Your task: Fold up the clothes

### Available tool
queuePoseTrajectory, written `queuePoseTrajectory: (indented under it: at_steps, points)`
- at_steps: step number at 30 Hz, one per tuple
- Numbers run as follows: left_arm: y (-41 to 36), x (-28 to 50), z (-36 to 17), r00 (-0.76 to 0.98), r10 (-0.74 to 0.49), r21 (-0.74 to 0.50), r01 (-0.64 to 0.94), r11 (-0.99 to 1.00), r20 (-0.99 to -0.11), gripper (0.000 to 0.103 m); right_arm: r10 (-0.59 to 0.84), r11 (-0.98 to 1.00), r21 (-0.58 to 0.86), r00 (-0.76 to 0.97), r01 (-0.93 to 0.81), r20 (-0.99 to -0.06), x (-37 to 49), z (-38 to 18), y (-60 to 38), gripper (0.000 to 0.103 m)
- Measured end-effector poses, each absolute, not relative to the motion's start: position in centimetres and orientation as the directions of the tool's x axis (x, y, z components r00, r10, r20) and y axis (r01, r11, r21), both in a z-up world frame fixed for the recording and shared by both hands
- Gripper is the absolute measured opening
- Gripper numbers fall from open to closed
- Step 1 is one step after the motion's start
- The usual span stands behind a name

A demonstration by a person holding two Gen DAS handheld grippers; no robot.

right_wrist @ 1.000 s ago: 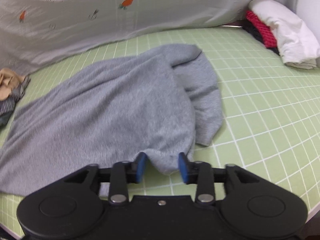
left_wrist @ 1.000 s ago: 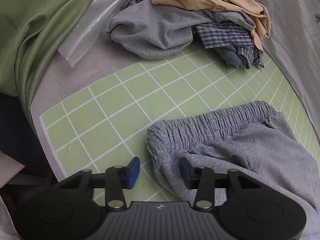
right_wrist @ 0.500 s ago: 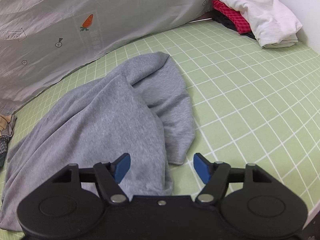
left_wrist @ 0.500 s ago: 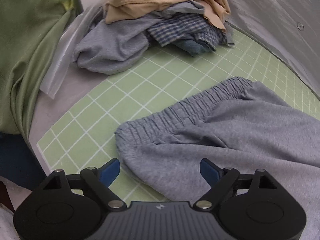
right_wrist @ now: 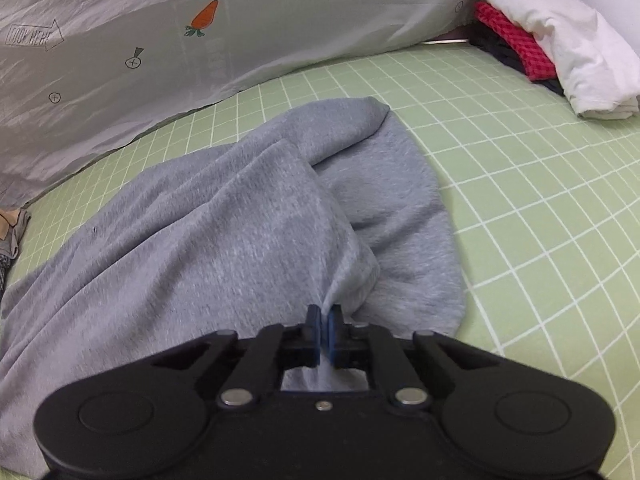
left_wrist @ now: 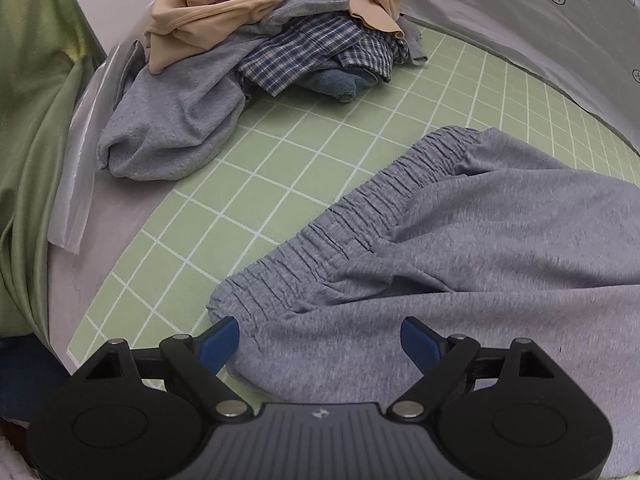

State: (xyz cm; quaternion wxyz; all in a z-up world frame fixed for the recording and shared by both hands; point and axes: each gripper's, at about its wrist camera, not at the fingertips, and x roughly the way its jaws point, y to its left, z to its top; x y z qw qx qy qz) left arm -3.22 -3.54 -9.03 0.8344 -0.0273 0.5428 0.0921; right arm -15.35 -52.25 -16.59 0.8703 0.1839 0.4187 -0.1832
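Grey sweatpants (left_wrist: 460, 248) lie spread but rumpled on the green gridded mat (left_wrist: 288, 168), elastic waistband (left_wrist: 360, 208) toward the left side, leg end partly doubled over itself at the right. Right tongs (right_wrist: 324, 326) are pinched tight on a fold of the leg fabric, which rises in a ridge toward them, presumably to carry that end across. Left tongs (left_wrist: 320, 340) stand wide, straddling the waistband corner, gripping nothing; likely placed to take hold there. A loose pile of clothes (left_wrist: 260, 60) sits beyond the waistband; a folded stack (right_wrist: 552, 48) rests at the far right corner.
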Motion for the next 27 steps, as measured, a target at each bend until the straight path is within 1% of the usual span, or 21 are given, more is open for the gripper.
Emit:
queuePoseTrajectory:
  at_steps: [4, 6, 9, 12, 15, 16, 18, 19, 20, 21, 24, 25, 27]
  points:
    - [-2.3, -2.9, -9.3, 0.398, 0.104, 0.059, -0.124, 0.991, -0.911, 0.088, -0.192, 0.881, 0.152, 0.633, 0.448, -0.75, -15.2, -14.2, -48.6, 0.004]
    - [-1.7, -2.8, -9.5, 0.395, 0.089, 0.058, -0.09, 0.994, -0.914, 0.088, -0.165, 0.899, 0.167, 0.668, 0.404, -0.726, -14.8, -13.4, -45.7, 0.004]
    - [-0.7, -2.3, -9.6, 0.394, 0.082, 0.073, -0.039, 0.997, -0.915, 0.088, -0.076, 0.925, 0.213, 0.701, 0.315, -0.709, -13.5, -13.6, -40.5, 0.004]
    - [0.1, -1.8, -9.7, 0.398, 0.084, 0.094, 0.006, 0.996, -0.914, 0.088, 0.018, 0.935, 0.256, 0.691, 0.244, -0.723, -11.9, -15.5, -35.4, 0.004]
    - [0.7, -1.5, -9.6, 0.407, 0.067, 0.094, 0.047, 0.994, -0.911, 0.088, 0.062, 0.928, 0.278, 0.632, 0.249, -0.773, -10.9, -18.2, -31.5, 0.004]
    - [0.7, -1.4, -9.6, 0.411, 0.062, 0.096, 0.062, 0.993, -0.909, 0.088, 0.078, 0.922, 0.291, 0.613, 0.256, -0.786, -10.9, -18.7, -31.0, 0.006]
    - [0.7, -1.3, -9.6, 0.415, 0.052, 0.096, 0.087, 0.992, -0.908, 0.088, 0.084, 0.916, 0.302, 0.608, 0.265, -0.789, -11.7, -18.5, -30.7, 0.015]
    - [0.7, -1.2, -9.7, 0.415, 0.047, 0.093, 0.09, 0.992, -0.908, 0.088, 0.08, 0.914, 0.304, 0.612, 0.27, -0.787, -12.2, -18.3, -30.7, 0.027]
    - [0.6, -1.2, -9.7, 0.415, 0.043, 0.089, 0.093, 0.992, -0.909, 0.088, 0.073, 0.909, 0.309, 0.621, 0.281, -0.78, -12.8, -17.9, -30.9, 0.031]
    - [0.6, -1.1, -9.8, 0.415, 0.038, 0.085, 0.096, 0.992, -0.909, 0.088, 0.057, 0.897, 0.321, 0.638, 0.305, -0.768, -13.4, -17.3, -31.5, 0.031]
    - [0.5, -0.8, -9.9, 0.415, 0.024, 0.074, 0.106, 0.992, -0.91, 0.088, -0.017, 0.843, 0.362, 0.692, 0.397, -0.722, -15.4, -15.4, -33.9, 0.037]
    - [0.4, -0.8, -9.9, 0.415, 0.02, 0.071, 0.108, 0.992, -0.91, 0.088, -0.056, 0.833, 0.355, 0.702, 0.425, -0.71, -15.9, -14.8, -34.7, 0.04]
    - [0.2, -0.7, -9.9, 0.413, 0.016, 0.065, 0.106, 0.992, -0.91, 0.088, -0.136, 0.822, 0.311, 0.696, 0.476, -0.705, -16.5, -14.2, -36.0, 0.04]
